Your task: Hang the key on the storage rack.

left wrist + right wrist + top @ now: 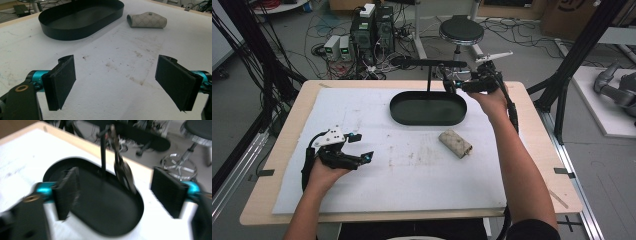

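Matte black fingers (65, 82); smooth oval tray (82, 31).

Right gripper view: motion-blurred throughout; dark object (123, 173) hanging from stand post (103, 152), identity unclear; post top cut by upper edge. Left gripper view: black tray (75, 32) cut by top edge. High view: hanging item too small to identify.
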`<action>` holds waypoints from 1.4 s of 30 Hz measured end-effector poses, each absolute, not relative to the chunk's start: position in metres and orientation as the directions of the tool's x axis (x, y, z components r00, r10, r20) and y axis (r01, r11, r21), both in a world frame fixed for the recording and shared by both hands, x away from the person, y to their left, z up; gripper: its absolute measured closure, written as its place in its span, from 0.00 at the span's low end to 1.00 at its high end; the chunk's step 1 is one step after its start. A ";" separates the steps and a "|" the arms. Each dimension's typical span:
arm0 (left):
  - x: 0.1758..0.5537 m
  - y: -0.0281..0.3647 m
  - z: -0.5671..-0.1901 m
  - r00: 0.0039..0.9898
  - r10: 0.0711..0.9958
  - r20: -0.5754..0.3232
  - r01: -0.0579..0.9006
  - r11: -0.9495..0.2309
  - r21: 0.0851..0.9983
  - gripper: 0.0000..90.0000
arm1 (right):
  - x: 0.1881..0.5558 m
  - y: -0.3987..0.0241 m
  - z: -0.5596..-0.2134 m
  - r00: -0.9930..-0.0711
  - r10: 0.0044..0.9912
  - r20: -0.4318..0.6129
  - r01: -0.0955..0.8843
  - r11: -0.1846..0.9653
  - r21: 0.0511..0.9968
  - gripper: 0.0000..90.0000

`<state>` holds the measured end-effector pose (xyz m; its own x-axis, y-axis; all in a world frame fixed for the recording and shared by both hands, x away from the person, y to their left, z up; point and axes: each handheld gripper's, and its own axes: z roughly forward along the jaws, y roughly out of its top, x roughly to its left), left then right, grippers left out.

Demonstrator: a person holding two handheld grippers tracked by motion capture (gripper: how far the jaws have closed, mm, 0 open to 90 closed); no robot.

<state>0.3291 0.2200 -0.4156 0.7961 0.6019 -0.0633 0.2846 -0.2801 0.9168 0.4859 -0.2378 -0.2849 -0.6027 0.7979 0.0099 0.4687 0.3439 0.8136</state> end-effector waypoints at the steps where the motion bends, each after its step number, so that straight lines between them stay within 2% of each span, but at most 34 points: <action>1: 0.329 0.220 -0.416 0.796 0.603 -0.064 0.285 -0.279 0.917 0.19 | 0.479 -0.242 -0.283 -0.620 0.784 0.012 0.466 0.356 0.810 0.21; 10: 0.329 0.219 -0.416 0.795 0.603 -0.067 0.292 -0.283 0.914 0.19 | 0.444 -0.257 -0.278 -0.658 0.753 -0.010 0.409 0.368 0.835 0.20; 23: 0.329 0.218 -0.417 0.790 0.610 -0.065 0.287 -0.274 0.918 0.19 | 0.398 -0.292 -0.325 -0.679 0.733 0.045 0.414 0.333 0.847 0.19; 31: 0.331 0.220 -0.418 0.790 0.611 -0.058 0.280 -0.275 0.920 0.19 | 0.374 -0.297 -0.359 -0.682 0.728 0.066 0.421 0.317 0.850 0.18; 42: 0.332 0.220 -0.418 0.791 0.610 -0.056 0.274 -0.271 0.923 0.19 | 0.360 -0.294 -0.388 -0.682 0.726 0.093 0.421 0.285 0.861 0.18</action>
